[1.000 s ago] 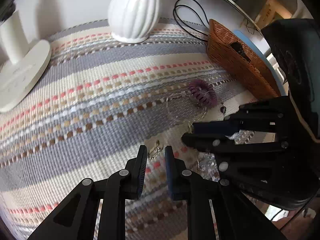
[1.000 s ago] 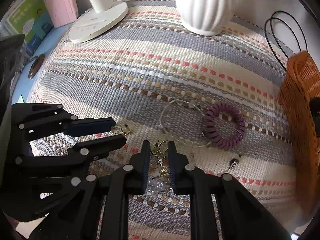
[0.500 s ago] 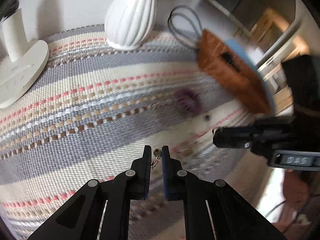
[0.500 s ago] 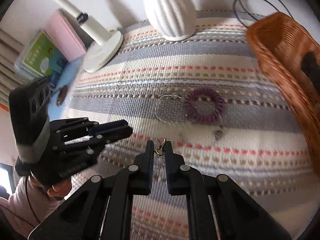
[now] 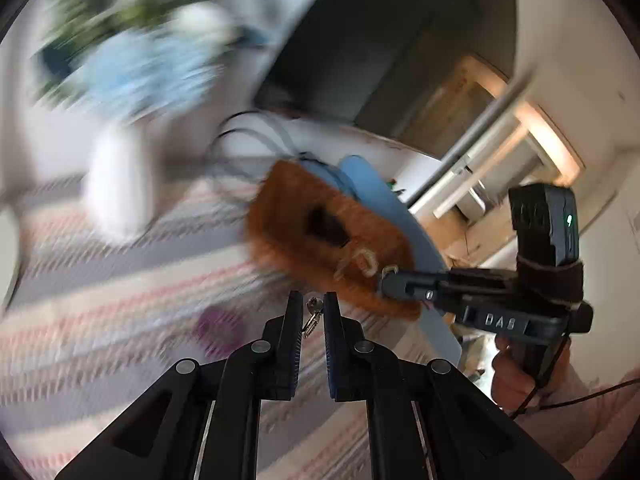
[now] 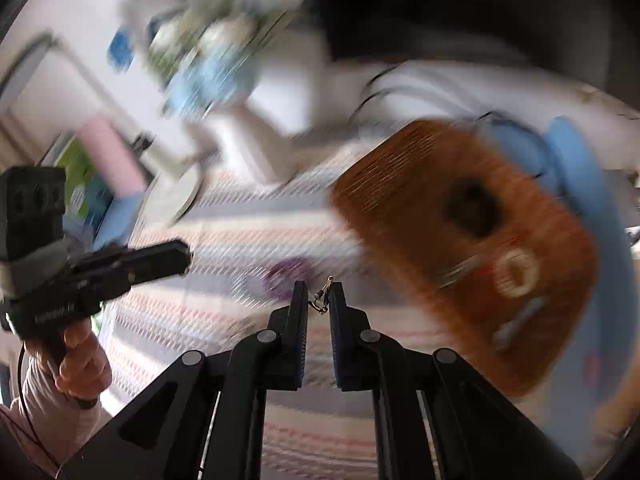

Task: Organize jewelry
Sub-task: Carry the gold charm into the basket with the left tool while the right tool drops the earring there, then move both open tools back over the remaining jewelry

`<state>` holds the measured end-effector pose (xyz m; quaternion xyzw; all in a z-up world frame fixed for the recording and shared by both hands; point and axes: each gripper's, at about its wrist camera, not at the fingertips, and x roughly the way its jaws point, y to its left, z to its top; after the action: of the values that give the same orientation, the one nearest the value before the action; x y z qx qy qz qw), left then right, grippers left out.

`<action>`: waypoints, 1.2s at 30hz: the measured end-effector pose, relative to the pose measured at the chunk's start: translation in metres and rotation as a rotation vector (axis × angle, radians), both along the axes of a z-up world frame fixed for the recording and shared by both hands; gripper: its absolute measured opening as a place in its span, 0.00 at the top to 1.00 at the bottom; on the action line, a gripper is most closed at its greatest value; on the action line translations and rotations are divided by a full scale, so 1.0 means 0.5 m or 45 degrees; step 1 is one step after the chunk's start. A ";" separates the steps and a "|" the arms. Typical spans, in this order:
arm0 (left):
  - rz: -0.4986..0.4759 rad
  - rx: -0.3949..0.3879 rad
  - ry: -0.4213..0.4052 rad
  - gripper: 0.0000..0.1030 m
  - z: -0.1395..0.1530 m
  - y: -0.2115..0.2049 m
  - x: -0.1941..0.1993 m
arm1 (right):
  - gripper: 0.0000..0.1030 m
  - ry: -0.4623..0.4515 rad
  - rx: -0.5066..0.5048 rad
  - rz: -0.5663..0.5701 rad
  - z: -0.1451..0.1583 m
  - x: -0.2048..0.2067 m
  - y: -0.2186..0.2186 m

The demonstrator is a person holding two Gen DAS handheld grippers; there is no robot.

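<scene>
Above striped mat [image 5: 100, 280], left claw [image 5: 312, 312] pinching earring [image 5: 312, 318]; right claw [image 6: 319, 300] likewise

We read only one text clearly: the white letters "DAS" on the black body of the right gripper [image 5: 386, 280], at the right of the left wrist view. In the right wrist view, the left gripper [image 6: 188, 256] at the left edge carries a small light label, but it is too blurred to read.
</scene>
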<state>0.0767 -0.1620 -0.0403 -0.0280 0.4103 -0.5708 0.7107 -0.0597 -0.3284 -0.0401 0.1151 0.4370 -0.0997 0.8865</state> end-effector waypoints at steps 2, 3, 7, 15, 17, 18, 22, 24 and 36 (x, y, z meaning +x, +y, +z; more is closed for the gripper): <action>-0.053 0.003 -0.050 0.90 0.022 -0.066 -0.011 | 0.89 -0.041 -0.026 -0.071 0.035 -0.026 -0.052; -0.071 0.005 -0.062 0.90 0.027 -0.098 -0.010 | 0.89 -0.049 -0.035 -0.098 0.047 -0.036 -0.078; -0.118 0.051 -0.048 0.90 0.016 -0.215 -0.011 | 0.89 -0.003 -0.059 -0.232 0.046 -0.057 -0.184; -0.110 0.255 0.015 0.90 -0.086 -0.375 0.005 | 0.89 0.083 0.121 -0.312 -0.028 -0.026 -0.335; -0.103 0.291 0.035 0.90 -0.105 -0.392 0.008 | 0.89 0.112 0.131 -0.289 -0.048 -0.005 -0.340; -0.109 0.303 0.053 0.90 -0.116 -0.399 0.011 | 0.89 0.119 0.138 -0.276 -0.059 -0.001 -0.338; -0.100 0.343 0.042 0.90 -0.137 -0.417 0.009 | 0.89 0.171 0.171 -0.259 -0.101 0.029 -0.339; -0.093 0.357 0.030 0.90 -0.138 -0.417 0.006 | 0.89 0.187 0.177 -0.258 -0.114 0.037 -0.339; -0.002 0.151 0.017 0.60 -0.023 -0.273 0.017 | 0.67 0.006 0.164 -0.276 -0.021 -0.020 -0.324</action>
<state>0.0852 -0.2984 -0.0519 0.0109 0.4482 -0.5457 0.7080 -0.0699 -0.4902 -0.0506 0.2180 0.4297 -0.1668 0.8602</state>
